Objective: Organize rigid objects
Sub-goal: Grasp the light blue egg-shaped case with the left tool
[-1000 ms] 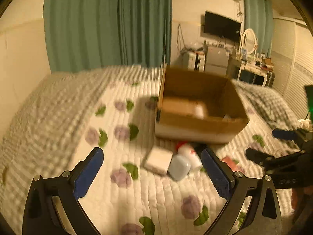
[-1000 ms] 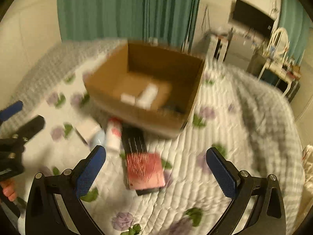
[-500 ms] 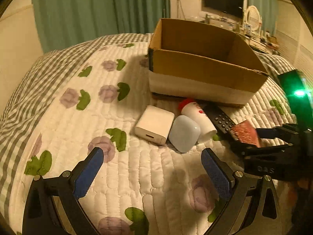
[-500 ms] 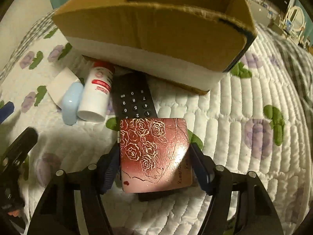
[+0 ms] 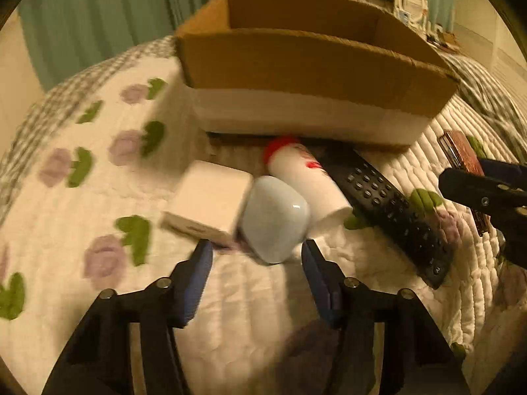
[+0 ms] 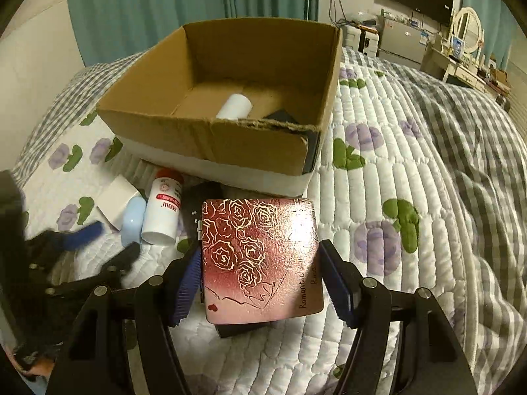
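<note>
Right gripper (image 6: 260,291) had its fingers closed on the sides of the rose-patterned case (image 6: 260,260), low centre of the right view; best to hold it level, clear the near wall of the cardboard box (image 6: 210,138) and release low inside. Left gripper (image 5: 257,263) was partly open, holding nothing, fingers just short of the pale blue case (image 5: 275,219) at frame centre, so centre on it before closing. Left view was blurred, box contents mostly hidden, remote (image 5: 388,207) partly under the box.
</note>
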Available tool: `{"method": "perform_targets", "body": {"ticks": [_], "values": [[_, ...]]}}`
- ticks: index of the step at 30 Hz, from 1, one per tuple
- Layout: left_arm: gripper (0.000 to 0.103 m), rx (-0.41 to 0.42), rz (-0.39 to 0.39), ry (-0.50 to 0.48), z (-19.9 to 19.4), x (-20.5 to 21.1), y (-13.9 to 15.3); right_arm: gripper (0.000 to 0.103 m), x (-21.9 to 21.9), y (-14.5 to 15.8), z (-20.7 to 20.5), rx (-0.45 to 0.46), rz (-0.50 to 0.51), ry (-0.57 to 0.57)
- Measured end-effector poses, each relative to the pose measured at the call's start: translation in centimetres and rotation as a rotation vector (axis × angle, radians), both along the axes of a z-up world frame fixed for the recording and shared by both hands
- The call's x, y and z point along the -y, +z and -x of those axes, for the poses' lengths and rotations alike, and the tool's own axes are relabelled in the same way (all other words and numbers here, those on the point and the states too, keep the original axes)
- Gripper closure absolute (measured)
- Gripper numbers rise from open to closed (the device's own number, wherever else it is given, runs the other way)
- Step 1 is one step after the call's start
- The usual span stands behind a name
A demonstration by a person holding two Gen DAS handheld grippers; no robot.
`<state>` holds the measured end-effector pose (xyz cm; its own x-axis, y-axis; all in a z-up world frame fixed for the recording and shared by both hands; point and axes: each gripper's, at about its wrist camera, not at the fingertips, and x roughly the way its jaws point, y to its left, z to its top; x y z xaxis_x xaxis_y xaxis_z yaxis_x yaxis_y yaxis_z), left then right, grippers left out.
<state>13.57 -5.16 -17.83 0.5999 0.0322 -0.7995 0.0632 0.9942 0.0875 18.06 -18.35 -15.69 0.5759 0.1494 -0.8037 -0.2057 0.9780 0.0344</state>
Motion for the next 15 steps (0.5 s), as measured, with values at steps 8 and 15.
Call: {"method": "perform_targets", "body": {"ticks": [8, 15], "values": [[0.052, -0.025, -0.032, -0.053, -1.6, 1.5, -0.8, 0.036, -0.9, -0.8, -0.2, -0.006, 0.006, 0.018], [0.077, -0.025, 0.016, -0.083, -0.5, 1.0, -0.1, 0.036, -1.0, -1.0, 0.0, -0.004, 0.016, 0.009]]}}
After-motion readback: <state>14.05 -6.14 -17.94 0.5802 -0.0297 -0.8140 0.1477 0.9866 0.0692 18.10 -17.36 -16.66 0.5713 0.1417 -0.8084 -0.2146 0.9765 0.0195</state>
